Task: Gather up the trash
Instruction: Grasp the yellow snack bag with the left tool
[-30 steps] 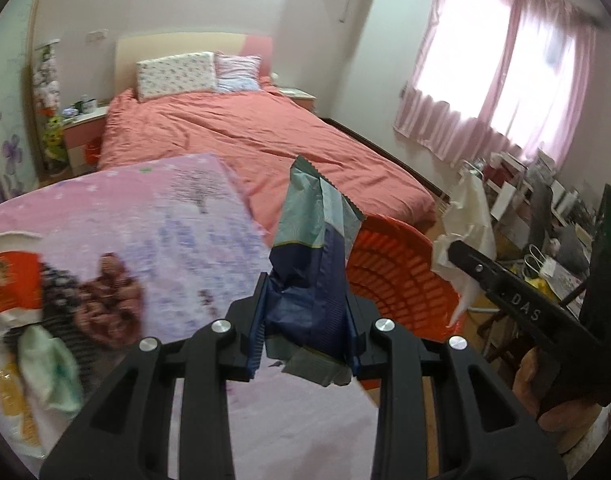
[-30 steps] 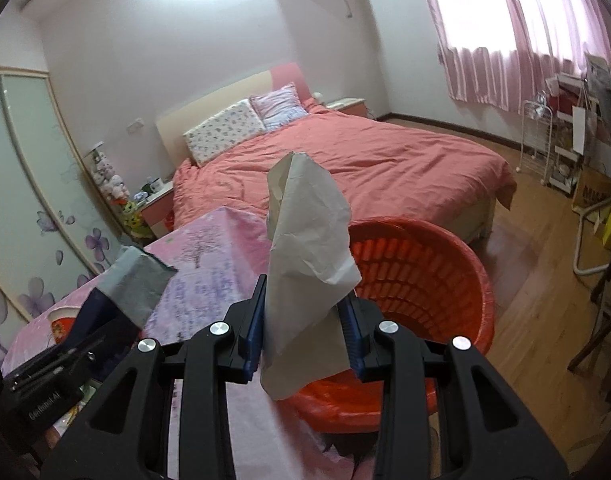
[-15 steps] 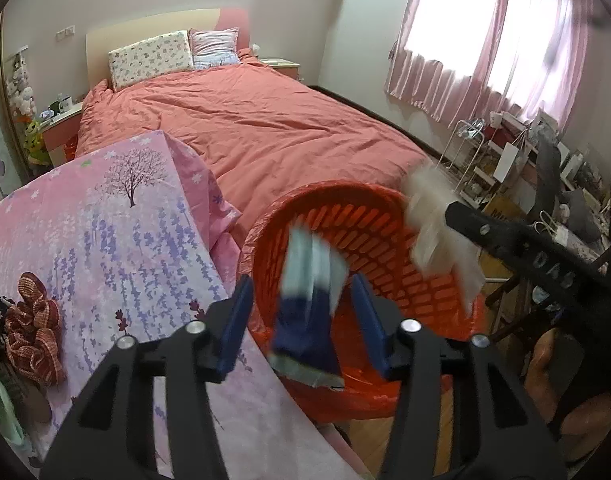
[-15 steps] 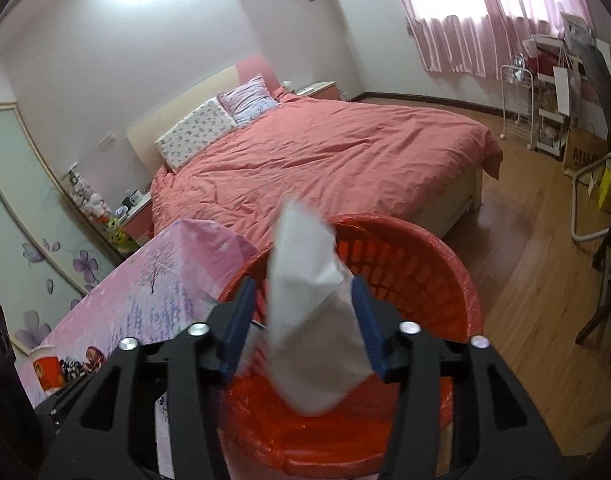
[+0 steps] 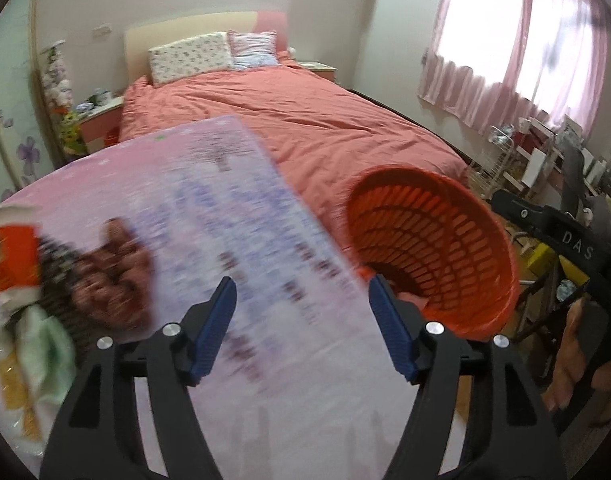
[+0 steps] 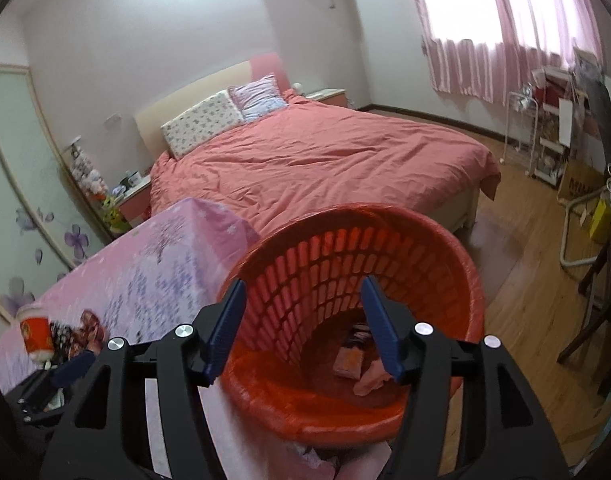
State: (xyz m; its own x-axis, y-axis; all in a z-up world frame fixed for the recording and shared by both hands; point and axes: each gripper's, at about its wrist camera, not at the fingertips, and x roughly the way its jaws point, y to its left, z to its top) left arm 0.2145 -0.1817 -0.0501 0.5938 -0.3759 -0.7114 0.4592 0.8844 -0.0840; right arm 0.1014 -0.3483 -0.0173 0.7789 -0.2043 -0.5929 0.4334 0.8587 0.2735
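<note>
- Lying at the far left of the tabletop [image 5: 265,380], a heap of remaining trash is seen in the left wrist view: a red-and-white paper cup [image 5: 11,256], a brown crumpled wrapper [image 5: 113,276] just beside it, and a pale green crumpled piece [image 5: 45,348] nearer the camera.
- The heap is placed to the left of the left claw [image 5: 301,324] and at about the same depth, so a swing leftward is judged to be what the next pick calls for.
- The left claw is held wide, its jaws having just been opening, and nothing is held between them; only the blurred tabletop cloth is seen through the gap.
- No clear long axis can be told for the crumpled pieces; the cup's pose cannot be told through the blur.
- The orange basket [image 5: 505,248] is found to the right of the left claw, past the tabletop edge.
- The right claw [image 6: 303,320] is held wide over the basket mouth, its jaws having just been opening, and is empty; dropped scraps [image 6: 357,356] are seen at the basket bottom.
- The left claw is judged nearer the heap; the right claw is well apart from it.
</note>
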